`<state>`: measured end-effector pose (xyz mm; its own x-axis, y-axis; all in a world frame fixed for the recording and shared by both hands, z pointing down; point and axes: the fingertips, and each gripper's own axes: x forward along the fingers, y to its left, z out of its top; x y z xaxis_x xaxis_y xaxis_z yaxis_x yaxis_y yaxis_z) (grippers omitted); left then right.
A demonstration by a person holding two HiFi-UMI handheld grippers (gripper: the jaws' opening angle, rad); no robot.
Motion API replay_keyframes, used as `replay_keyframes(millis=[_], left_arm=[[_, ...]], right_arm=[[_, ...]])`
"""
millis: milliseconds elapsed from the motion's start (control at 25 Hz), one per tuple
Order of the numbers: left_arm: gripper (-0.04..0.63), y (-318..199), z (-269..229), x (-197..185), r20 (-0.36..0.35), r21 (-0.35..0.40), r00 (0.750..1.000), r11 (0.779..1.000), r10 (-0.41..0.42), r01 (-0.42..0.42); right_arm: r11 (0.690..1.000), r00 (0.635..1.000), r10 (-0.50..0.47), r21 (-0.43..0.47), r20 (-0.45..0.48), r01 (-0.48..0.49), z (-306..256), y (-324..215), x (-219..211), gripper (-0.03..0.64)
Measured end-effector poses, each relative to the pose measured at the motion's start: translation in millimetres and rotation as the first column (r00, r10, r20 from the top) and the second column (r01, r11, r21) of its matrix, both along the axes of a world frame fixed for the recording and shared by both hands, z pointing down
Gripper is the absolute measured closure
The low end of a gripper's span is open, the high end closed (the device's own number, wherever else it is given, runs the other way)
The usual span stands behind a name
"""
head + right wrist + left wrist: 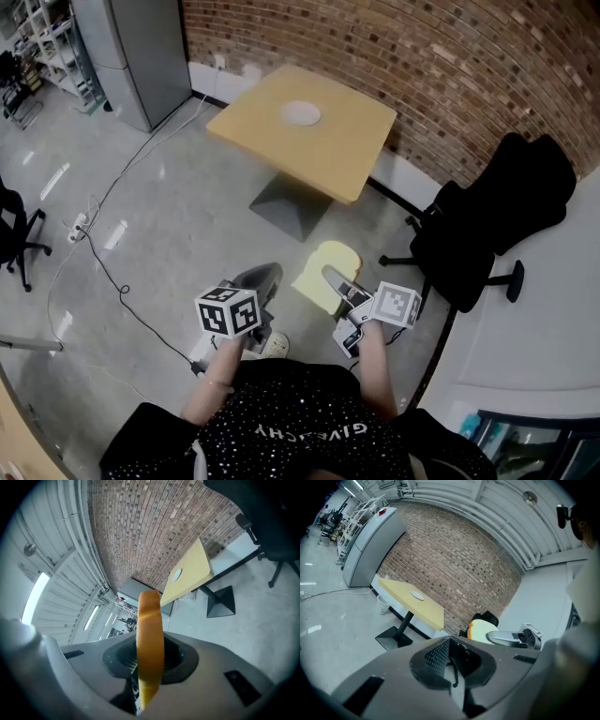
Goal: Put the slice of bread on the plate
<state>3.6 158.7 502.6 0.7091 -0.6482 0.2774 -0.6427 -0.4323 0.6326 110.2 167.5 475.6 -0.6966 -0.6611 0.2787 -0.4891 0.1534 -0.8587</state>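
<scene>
A pale slice of bread (323, 272) sticks out forward from my right gripper (330, 275), which is shut on it above the grey floor. The right gripper view shows the slice edge-on (150, 644) between the jaws of that gripper (150, 654). My left gripper (265, 274) hangs beside it to the left, jaws together and holding nothing; its own view shows its tips (450, 641) meeting, with the bread (480, 629) off to the right. A small white plate (301, 113) lies on a yellow table (328, 159) some way ahead; the plate (416, 595) (176, 575) shows in both gripper views.
A black office chair (497, 216) stands right of the table by the brick wall (422, 56). A grey cabinet (131, 47) is at the far left, and cables (103, 253) trail over the floor. A white counter (553, 319) runs along the right. A small bin (382, 604) sits under the table.
</scene>
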Motion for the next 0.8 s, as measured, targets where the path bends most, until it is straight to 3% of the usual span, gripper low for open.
replay_keyframes(millis=[160,320,480,800], left_arm=[[0.584,-16,4,9,-0.006,-0.007,1.000,1.000,-0.013,0.013],[0.584,-27,4,16,-0.003,-0.017,1.000,1.000,-0.013,0.013],[0.584,-38,1,20,0.010,-0.009,1.000,1.000,-0.009,0.009],[0.584,-71,7,31,0.018,-0.029,1.000,1.000,-0.008,0.009]], right_arm=[[1.000,1.000,-0.004,-0.020,-0.030,0.003,6,-17,10,0.522],[1.000,0.999,0.001,-0.029,0.037,0.000,4,-27,13,0.522],[1.000,1.000,0.012,-0.020,0.008,-0.012,6,-39,24,0.522],[0.998,0.997,0.049,-0.051,0.064,-0.046,11,-68,35,0.522]])
